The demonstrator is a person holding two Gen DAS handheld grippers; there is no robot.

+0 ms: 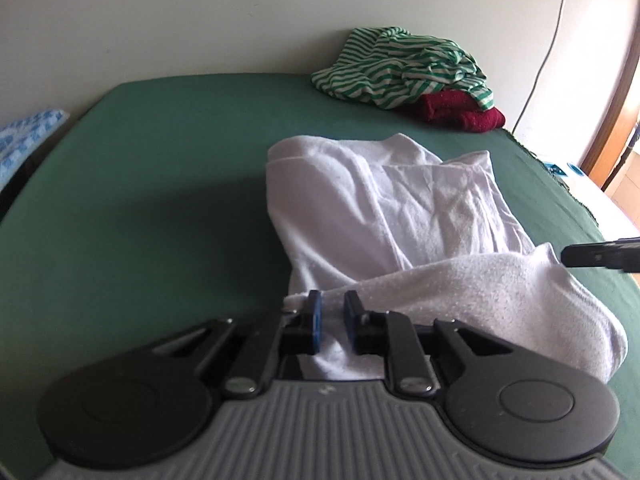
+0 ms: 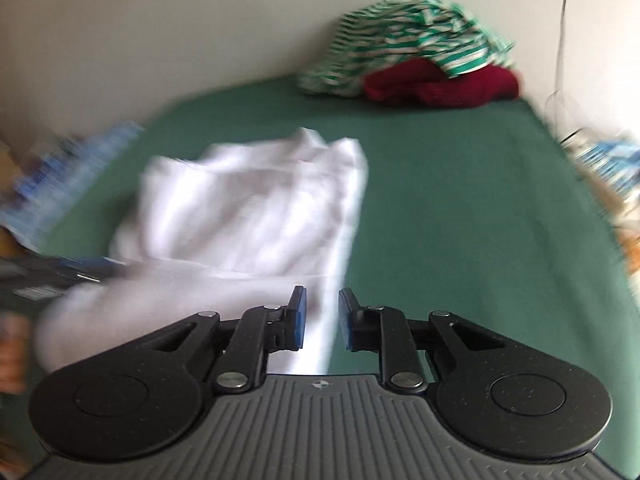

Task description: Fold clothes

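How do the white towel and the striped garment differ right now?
The white towel is plain, lies mid-bed, and its near edge sits between the left gripper fingers; the striped garment is green-and-white, crumpled at the far wall atop a maroon cloth, untouched. Both rest on the green sheet.

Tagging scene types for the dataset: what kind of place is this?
Likely a bedroom: a bed with a green sheet pushed against a plain wall, a white towel laid on it, and a pile of clothes in the far corner.
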